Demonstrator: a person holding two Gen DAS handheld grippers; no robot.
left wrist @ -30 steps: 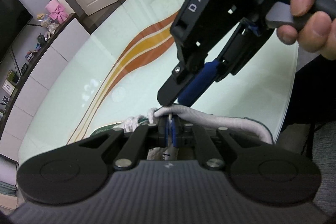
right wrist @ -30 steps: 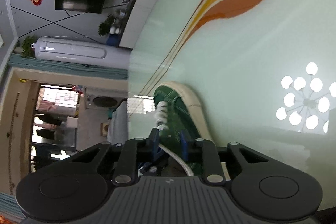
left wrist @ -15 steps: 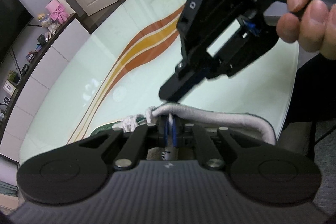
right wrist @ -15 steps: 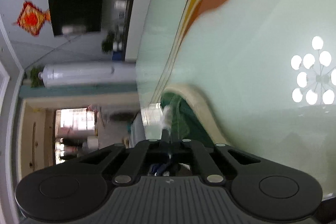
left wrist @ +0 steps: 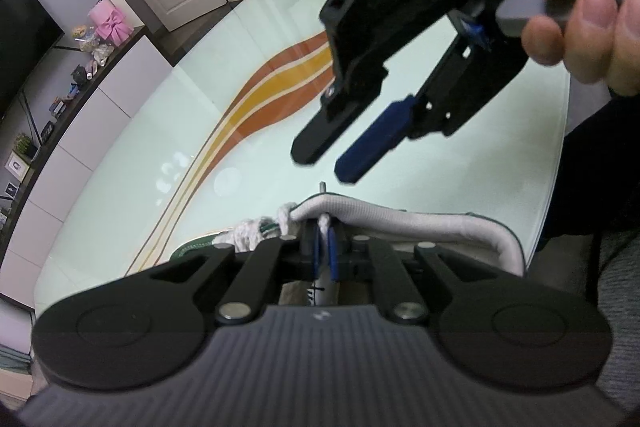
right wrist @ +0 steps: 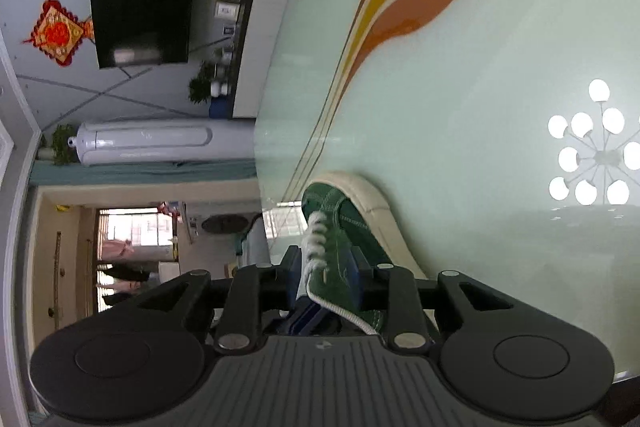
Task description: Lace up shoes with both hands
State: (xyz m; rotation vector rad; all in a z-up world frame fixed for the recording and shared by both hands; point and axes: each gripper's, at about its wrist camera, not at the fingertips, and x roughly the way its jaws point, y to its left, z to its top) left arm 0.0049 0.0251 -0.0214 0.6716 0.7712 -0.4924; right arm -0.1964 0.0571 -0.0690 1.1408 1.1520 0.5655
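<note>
1. The green shoe (right wrist: 340,227) lies on the pale glass table (left wrist: 200,107), toe pointing to the far side and its cream sole (right wrist: 372,203) toward the right in the right wrist view. Its padded grey collar (left wrist: 400,223) is the near part, just beyond the left gripper.
2. The left gripper (left wrist: 324,251) has its blue pads close together, pinched on the white lace (left wrist: 323,227) right at the collar's edge.
3. The right gripper (left wrist: 332,163) hangs above the collar with its fingers apart and nothing between them. A hand (left wrist: 580,7) holds its handle at the upper right.
4. A thin aglet tip (left wrist: 321,185) seems to stick up just behind the collar, below the spread fingers. It is small, so I cannot be sure of it.
5. The step in hand looks like passing the lace end from one gripper to the other.
6. To do it well, keep the left grip steady so the lace stays taut and upright.
7. Bring the right fingers down on either side of the tip, not onto the collar.
8. Pinch close to the stiff end, where the lace will not fold away.
9. Release the left side only once the right has a firm hold.
</note>
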